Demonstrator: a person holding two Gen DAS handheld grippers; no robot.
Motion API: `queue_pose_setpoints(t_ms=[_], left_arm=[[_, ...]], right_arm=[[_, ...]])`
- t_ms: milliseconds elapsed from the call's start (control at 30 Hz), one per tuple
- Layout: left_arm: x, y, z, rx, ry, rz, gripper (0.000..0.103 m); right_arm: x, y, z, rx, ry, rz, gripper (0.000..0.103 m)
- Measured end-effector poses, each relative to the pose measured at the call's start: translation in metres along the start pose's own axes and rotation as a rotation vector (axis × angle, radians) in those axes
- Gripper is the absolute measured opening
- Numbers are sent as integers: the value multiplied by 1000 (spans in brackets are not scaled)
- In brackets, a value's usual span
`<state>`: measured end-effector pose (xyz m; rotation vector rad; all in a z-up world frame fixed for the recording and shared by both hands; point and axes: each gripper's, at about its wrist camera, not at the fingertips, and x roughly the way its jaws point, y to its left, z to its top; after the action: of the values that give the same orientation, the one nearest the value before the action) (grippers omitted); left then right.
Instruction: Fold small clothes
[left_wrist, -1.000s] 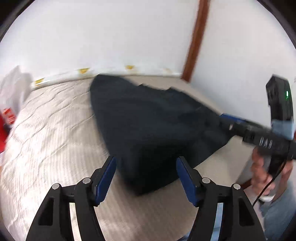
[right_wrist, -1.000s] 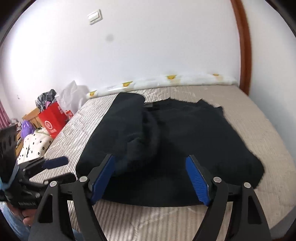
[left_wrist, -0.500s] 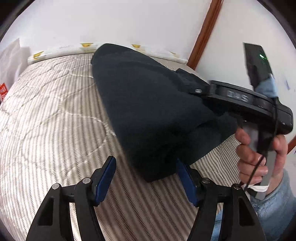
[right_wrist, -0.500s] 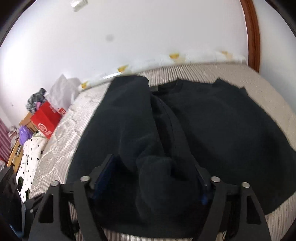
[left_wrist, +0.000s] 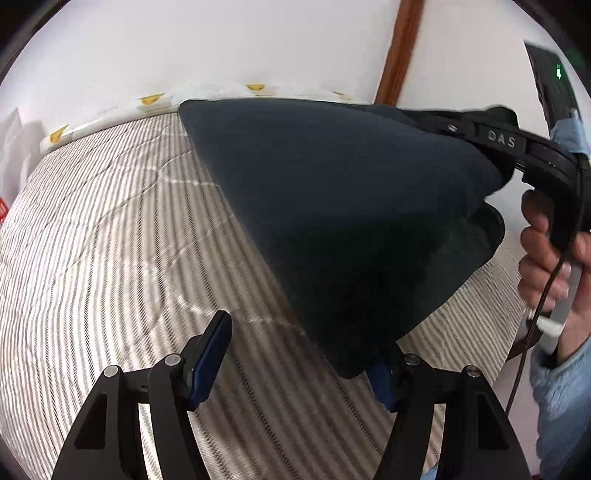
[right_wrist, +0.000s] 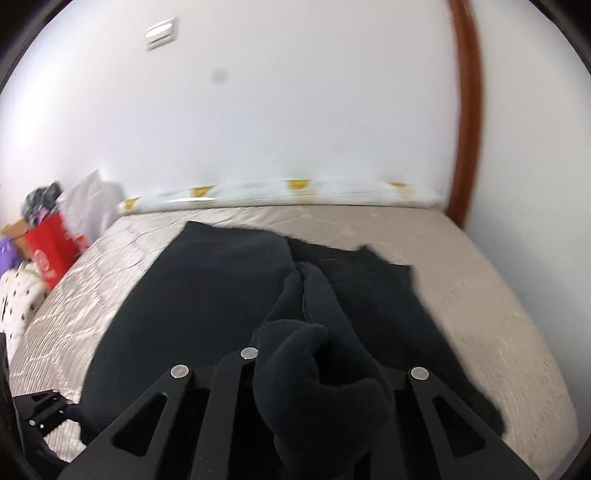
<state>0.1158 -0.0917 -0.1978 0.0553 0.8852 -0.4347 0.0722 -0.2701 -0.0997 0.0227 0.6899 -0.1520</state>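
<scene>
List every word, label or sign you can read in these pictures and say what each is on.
"DAS": raised letters on the body of the right claw, seen from the left wrist view.
Red bag beside the bed: a white print, too blurred to read.
Yellow marks on the white roll at the wall: pictures, not words.
Nothing else is readable.

A: Where could a gripper pass?

B: From 7 to 10 o'clock in the left wrist view, the striped mattress (left_wrist: 92, 240) lies bare.

A: What blocks the way?

B: The dark garment (left_wrist: 351, 206) fills the centre through 3 o'clock; the rolled bolster (right_wrist: 280, 192) and wall (right_wrist: 295, 92) close 12 o'clock, and bags (right_wrist: 55, 236) crowd the bed's 9 o'clock edge.
</scene>
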Motion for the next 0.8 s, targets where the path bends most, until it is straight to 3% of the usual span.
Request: queue_pose_setpoints(t_ms=[133, 300, 400, 467, 533, 567, 667, 700, 733, 767, 800], left_arm=[[5, -20, 8, 40, -19, -17, 67], [10, -49, 17, 105, -48, -25, 67], [16, -54, 19, 94, -9, -30, 61], [18, -53, 21, 88, -4, -65, 48], [18, -55, 23, 88, -4, -67, 45], [18, -56, 22, 91, -8, -66, 42], [14, -52, 17, 98, -30, -52, 32], [10, -46, 15, 89, -43, -52, 30], [6, -42, 13, 82, -50, -48, 24], [1, -38, 12, 69, -63, -32, 21], [-4, -33, 13, 53, -78, -25, 20]], right_arm=[[-8, -58, -3, 37, -16, -115, 12], [-10, -102, -24, 74, 22, -183, 11], [0, -115, -41, 114, 76, -172, 15], [4, -119, -53, 134, 106, -186, 37], [-3, -123, -62, 148, 80, -241, 53], [-8, -125, -65, 150, 69, -253, 53], [-11, -132, -70, 188, 91, -212, 50], [-9, -134, -71, 202, 110, -196, 41], [-9, -135, -72, 207, 125, -153, 19], [-7, -130, -70, 204, 133, -110, 19], [-6, -124, -68, 184, 125, -128, 19]])
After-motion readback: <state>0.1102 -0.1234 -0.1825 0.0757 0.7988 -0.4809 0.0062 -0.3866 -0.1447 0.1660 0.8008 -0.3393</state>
